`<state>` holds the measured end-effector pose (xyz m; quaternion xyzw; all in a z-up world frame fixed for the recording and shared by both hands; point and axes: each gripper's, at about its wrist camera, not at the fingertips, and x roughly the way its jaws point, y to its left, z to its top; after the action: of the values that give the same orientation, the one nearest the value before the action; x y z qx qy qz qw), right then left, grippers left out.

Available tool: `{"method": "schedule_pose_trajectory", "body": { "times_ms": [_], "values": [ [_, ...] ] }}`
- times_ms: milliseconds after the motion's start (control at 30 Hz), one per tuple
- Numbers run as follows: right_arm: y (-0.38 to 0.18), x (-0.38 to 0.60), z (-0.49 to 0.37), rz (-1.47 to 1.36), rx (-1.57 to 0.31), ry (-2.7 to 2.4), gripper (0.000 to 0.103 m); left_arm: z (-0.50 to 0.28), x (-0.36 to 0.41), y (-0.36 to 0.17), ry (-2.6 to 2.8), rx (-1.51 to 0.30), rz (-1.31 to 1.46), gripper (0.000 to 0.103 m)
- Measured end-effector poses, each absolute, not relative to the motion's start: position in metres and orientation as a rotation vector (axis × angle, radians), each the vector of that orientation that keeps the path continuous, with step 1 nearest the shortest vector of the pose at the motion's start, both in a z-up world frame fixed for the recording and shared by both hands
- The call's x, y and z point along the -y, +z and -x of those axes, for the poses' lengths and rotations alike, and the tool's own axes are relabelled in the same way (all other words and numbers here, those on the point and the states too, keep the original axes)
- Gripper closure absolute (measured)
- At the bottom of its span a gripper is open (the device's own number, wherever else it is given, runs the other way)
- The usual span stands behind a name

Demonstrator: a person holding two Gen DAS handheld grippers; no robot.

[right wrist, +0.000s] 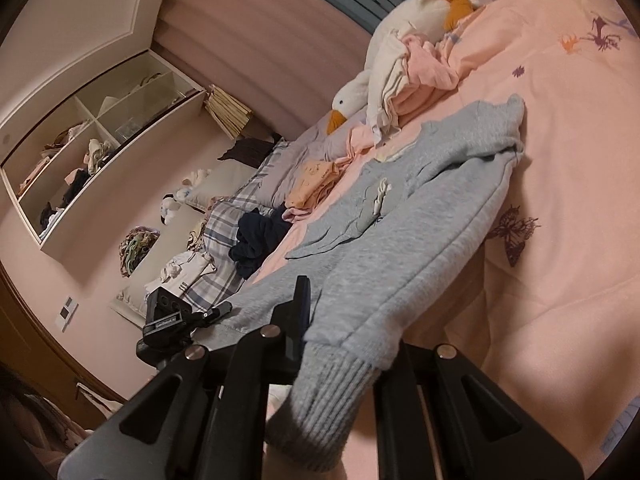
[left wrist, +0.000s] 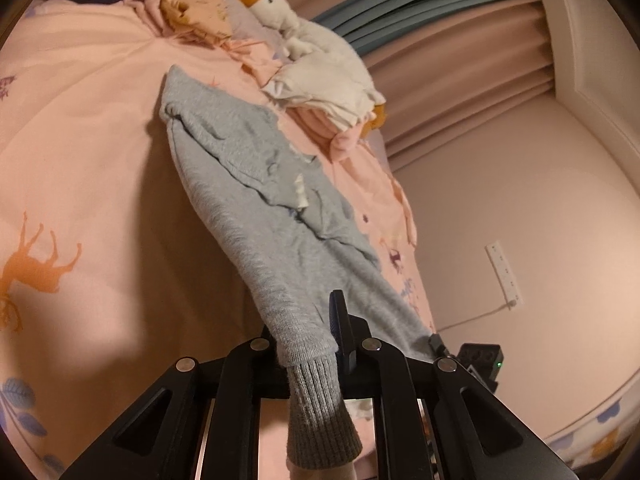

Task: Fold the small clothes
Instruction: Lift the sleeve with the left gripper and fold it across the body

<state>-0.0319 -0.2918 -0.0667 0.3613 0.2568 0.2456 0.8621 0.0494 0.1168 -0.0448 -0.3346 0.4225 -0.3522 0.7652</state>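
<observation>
Peach bedspread (left wrist: 80,140) with animal prints fills most of both views. Grey sweater (left wrist: 256,184) lies stretched across bedspread, near end lifted off it, ribbed cuffs hanging toward cameras. White goose plush (left wrist: 304,36) sits beyond sweater, beside pile of pink and cream clothes (right wrist: 416,76). Left gripper (left wrist: 320,344) clamped on one sleeve at cuff. Right gripper (right wrist: 348,344) clamped on other sleeve at cuff.
</observation>
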Motion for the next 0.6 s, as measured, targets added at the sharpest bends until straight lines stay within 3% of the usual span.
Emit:
{"method": "schedule_pose_trajectory", "body": {
  "times_ms": [600],
  "values": [
    [-0.042,0.293,0.079,-0.702,-0.630,0.542,0.093,-0.003,-0.131,-0.004,-0.763,-0.925,0.668,0.093]
  ]
}}
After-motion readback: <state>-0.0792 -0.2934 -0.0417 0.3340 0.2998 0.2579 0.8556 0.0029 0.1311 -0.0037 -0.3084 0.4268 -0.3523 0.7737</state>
